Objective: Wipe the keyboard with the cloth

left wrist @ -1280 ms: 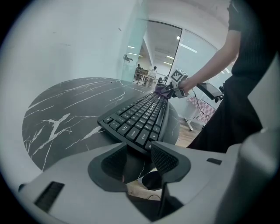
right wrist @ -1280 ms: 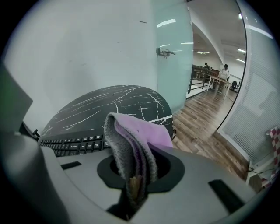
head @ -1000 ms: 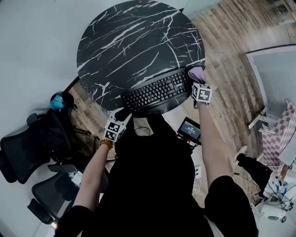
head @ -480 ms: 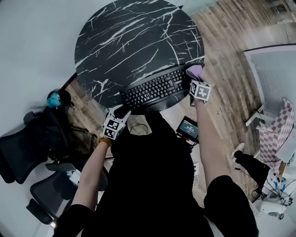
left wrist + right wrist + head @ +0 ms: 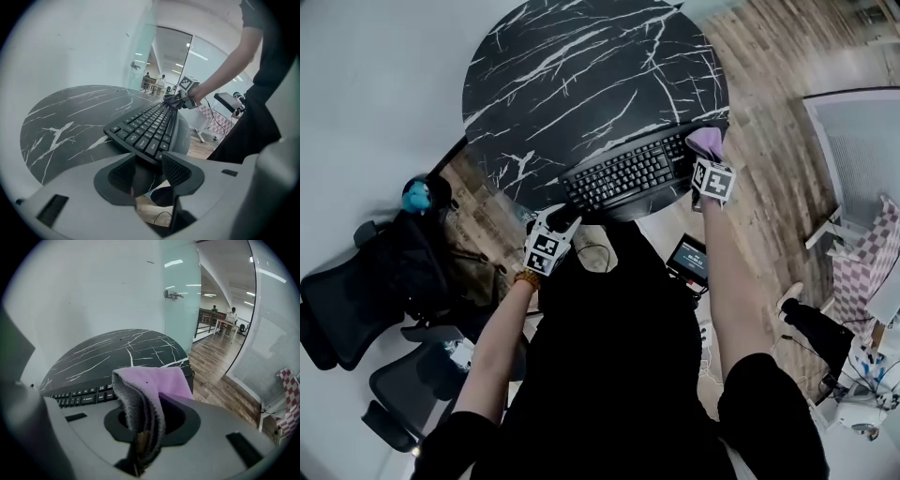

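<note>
Right claw (image 5: 704, 157) clamped on purple cloth (image 5: 154, 383) over right end of black keyboard (image 5: 628, 173) on marble tabletop (image 5: 581, 75); left claw (image 5: 149, 171) parted, empty, at keyboard's left end

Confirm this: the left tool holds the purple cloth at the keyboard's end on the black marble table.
Wrong tool. The right tool holds the purple cloth at the keyboard's end on the black marble table, as the right gripper view shows. The left tool is open.
</note>
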A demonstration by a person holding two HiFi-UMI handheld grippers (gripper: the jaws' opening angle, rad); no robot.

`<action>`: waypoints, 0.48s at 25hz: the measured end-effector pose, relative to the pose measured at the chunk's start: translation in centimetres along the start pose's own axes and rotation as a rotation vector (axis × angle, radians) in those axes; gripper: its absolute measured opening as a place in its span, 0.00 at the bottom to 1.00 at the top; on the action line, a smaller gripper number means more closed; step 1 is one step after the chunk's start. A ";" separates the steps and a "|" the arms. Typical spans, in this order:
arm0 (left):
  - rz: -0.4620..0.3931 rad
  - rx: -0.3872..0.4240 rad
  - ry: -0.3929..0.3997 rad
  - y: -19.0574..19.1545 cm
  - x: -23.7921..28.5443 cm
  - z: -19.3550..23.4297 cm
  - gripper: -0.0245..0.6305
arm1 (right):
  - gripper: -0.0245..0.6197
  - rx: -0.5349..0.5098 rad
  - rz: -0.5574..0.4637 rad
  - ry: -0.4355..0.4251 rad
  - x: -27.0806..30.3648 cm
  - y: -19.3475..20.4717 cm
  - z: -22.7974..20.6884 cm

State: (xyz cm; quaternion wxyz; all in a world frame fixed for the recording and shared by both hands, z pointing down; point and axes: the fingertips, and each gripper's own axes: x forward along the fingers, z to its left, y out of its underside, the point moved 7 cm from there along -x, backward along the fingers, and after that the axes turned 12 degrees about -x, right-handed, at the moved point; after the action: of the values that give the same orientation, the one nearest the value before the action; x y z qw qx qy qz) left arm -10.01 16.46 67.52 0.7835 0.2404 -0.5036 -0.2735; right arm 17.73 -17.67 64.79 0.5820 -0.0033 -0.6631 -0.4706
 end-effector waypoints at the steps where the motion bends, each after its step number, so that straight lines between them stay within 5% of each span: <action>1: -0.003 0.002 0.000 -0.1 0.0 0.0 0.30 | 0.14 0.002 0.002 0.002 0.0 0.0 0.3; 12: 0.024 0.003 0.017 -0.5 -0.6 -0.2 0.30 | 0.14 0.041 -0.022 0.015 -0.5 0.9 2.8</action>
State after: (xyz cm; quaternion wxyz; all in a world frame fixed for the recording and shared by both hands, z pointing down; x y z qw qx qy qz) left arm -10.11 16.49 66.72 0.7906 0.2377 -0.5002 -0.2612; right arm 16.22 -15.09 65.30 0.5818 0.0197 -0.6683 -0.4632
